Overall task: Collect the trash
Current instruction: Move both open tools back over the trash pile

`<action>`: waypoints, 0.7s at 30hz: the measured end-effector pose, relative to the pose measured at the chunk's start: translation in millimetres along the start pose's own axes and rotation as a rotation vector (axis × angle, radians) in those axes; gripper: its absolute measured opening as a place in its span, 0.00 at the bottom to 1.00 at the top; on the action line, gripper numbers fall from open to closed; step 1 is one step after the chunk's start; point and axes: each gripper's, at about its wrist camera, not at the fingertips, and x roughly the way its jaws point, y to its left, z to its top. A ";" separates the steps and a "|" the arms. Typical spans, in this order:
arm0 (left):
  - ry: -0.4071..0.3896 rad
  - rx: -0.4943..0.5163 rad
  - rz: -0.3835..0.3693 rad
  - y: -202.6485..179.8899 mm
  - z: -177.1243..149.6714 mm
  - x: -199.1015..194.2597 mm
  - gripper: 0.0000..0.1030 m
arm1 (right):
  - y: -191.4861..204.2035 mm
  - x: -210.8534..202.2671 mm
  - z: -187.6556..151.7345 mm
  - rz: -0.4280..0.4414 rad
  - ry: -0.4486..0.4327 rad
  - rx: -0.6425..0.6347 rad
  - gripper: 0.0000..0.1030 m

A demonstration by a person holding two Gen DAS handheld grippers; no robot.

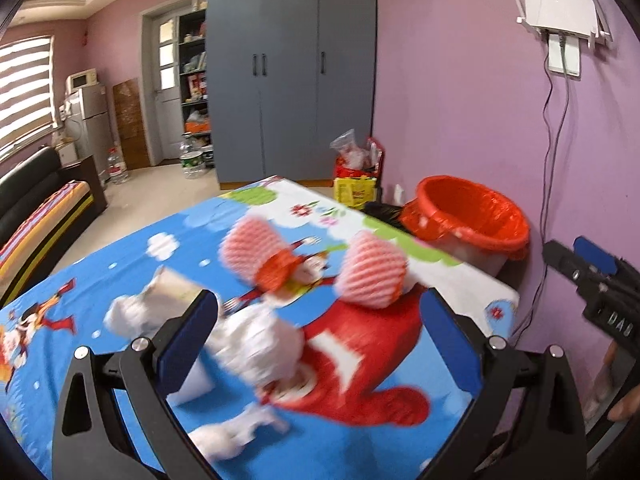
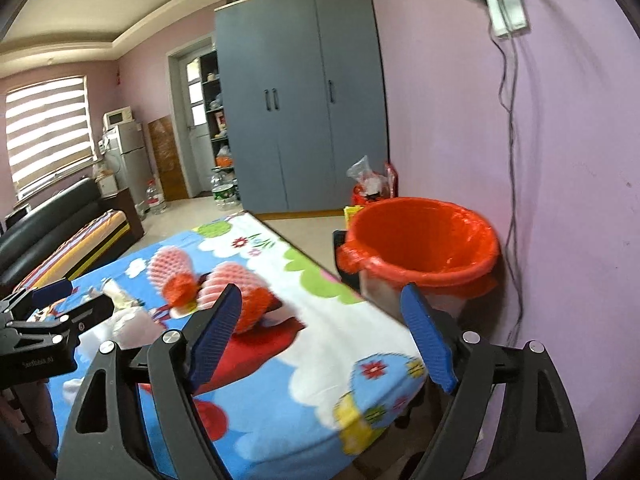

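Trash lies on a table with a cartoon cloth: two pink foam fruit nets, a small red crumpled piece, crumpled white tissues and a paper scrap. My left gripper is open above the tissues, empty. My right gripper is open and empty over the table's right corner, with a pink net just beyond its left finger. A bin with a red bag liner stands beside the table by the wall; it also shows in the left wrist view.
A purple wall with hanging cables is on the right. Bags of clutter sit on the floor by a grey wardrobe. A black sofa, fridge and water bottles stand at the left.
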 end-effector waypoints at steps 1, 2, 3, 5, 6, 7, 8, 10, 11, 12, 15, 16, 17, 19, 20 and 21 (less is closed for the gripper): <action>0.001 0.001 0.008 5.6 -3.3 -2.0 0.95 | 6.7 -1.7 -3.0 0.005 0.006 0.000 0.76; 0.003 0.003 0.018 11.4 -8.2 -5.7 0.95 | 11.8 -2.4 -3.4 0.008 0.011 0.000 0.77; 0.006 0.004 0.029 19.9 -14.0 -9.9 0.95 | 18.9 -2.9 -6.6 0.015 0.020 -0.001 0.77; 0.007 0.003 0.047 33.3 -22.2 -17.6 0.95 | 32.0 -4.2 -13.3 0.029 0.036 -0.009 0.78; 0.007 0.004 0.064 43.4 -28.5 -23.0 0.95 | 37.4 -3.5 -16.4 0.037 0.043 -0.015 0.78; 0.009 0.005 0.078 50.7 -33.8 -26.9 0.95 | 43.0 -2.7 -19.4 0.045 0.050 -0.022 0.78; 0.014 0.005 0.098 60.9 -40.6 -30.7 0.95 | 51.9 -1.9 -23.6 0.057 0.060 -0.032 0.78; 0.024 0.007 0.123 74.1 -51.4 -35.9 0.95 | 63.4 0.3 -28.7 0.073 0.070 -0.048 0.78; 0.031 0.008 0.133 81.1 -56.9 -37.9 0.95 | 72.6 1.2 -33.0 0.082 0.075 -0.059 0.78; 0.040 0.010 0.145 89.8 -63.9 -40.1 0.95 | 80.2 2.0 -36.7 0.093 0.080 -0.065 0.78; 0.056 0.002 0.178 109.8 -76.1 -42.1 0.95 | 98.2 4.5 -46.9 0.122 0.101 -0.071 0.78; 0.059 -0.007 0.187 117.4 -79.1 -43.3 0.95 | 104.9 6.0 -50.9 0.131 0.110 -0.078 0.78; 0.063 -0.024 0.199 126.9 -81.7 -43.3 0.95 | 115.7 8.3 -56.6 0.150 0.125 -0.090 0.78; 0.065 -0.050 0.215 139.0 -84.7 -43.4 0.95 | 128.1 12.1 -62.5 0.172 0.142 -0.106 0.78; 0.067 -0.063 0.220 144.8 -85.9 -44.0 0.95 | 136.7 15.1 -66.4 0.188 0.156 -0.115 0.78; 0.068 -0.076 0.224 151.8 -87.2 -44.3 0.95 | 144.9 17.9 -69.8 0.202 0.166 -0.124 0.78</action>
